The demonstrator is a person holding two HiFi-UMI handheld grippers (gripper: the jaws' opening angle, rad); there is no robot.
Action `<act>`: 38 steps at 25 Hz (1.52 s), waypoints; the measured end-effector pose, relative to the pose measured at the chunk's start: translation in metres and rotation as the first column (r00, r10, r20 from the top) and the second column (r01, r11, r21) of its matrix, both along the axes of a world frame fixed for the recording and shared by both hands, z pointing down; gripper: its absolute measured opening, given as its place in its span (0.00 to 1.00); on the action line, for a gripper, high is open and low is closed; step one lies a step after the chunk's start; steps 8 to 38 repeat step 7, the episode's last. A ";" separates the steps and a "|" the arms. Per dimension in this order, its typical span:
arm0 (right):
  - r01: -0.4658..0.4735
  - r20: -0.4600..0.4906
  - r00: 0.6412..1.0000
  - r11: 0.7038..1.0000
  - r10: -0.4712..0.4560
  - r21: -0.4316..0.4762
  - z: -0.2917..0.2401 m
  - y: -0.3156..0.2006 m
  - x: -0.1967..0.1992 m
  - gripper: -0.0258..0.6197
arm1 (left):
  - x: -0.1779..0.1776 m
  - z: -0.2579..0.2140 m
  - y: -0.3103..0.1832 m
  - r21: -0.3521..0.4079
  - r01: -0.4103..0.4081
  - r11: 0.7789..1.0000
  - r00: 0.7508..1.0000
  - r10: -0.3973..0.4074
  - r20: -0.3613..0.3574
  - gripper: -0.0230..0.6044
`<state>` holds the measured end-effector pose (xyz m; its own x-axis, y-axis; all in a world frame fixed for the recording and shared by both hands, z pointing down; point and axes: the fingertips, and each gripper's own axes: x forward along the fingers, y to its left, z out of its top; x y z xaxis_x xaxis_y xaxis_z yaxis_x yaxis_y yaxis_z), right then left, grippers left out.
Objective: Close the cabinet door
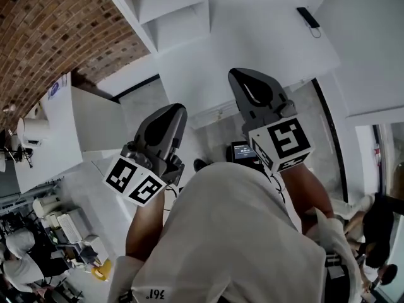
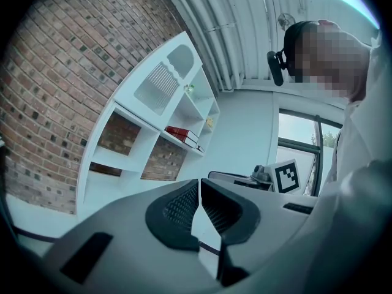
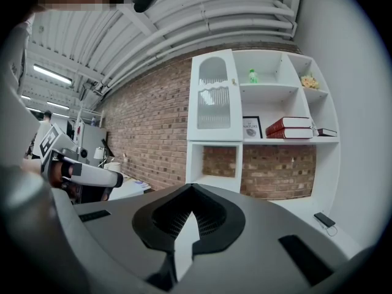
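The white wall shelf unit (image 3: 263, 133) has one cabinet door (image 3: 214, 97) with ribbed glass at its upper left. The door lies flush with the frame, with a small knob on its right edge. It also shows slanted in the left gripper view, where the cabinet door (image 2: 160, 83) looks flush too. My left gripper (image 2: 199, 182) and right gripper (image 3: 192, 188) are both shut with nothing between their pads. Both are held up in the air, well short of the shelves. In the head view the left gripper (image 1: 177, 110) and right gripper (image 1: 237, 76) point towards the shelf unit (image 1: 173, 11).
Red books (image 3: 295, 126), a framed picture (image 3: 252, 127) and a green bottle (image 3: 252, 75) sit in the open shelves. A dark phone-like device (image 3: 324, 219) lies on the white counter below. A brick wall (image 3: 147, 127) runs to the left. Desks with clutter (image 1: 44, 232) stand at lower left.
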<state>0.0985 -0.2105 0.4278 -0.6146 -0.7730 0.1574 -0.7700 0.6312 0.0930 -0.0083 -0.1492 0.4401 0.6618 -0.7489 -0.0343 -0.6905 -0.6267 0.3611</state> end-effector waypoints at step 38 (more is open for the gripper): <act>-0.008 0.003 1.000 1.000 0.008 -0.015 0.012 0.004 0.004 0.08 | 0.008 0.010 0.003 -0.015 -0.022 1.000 1.000 0.023 0.011 0.07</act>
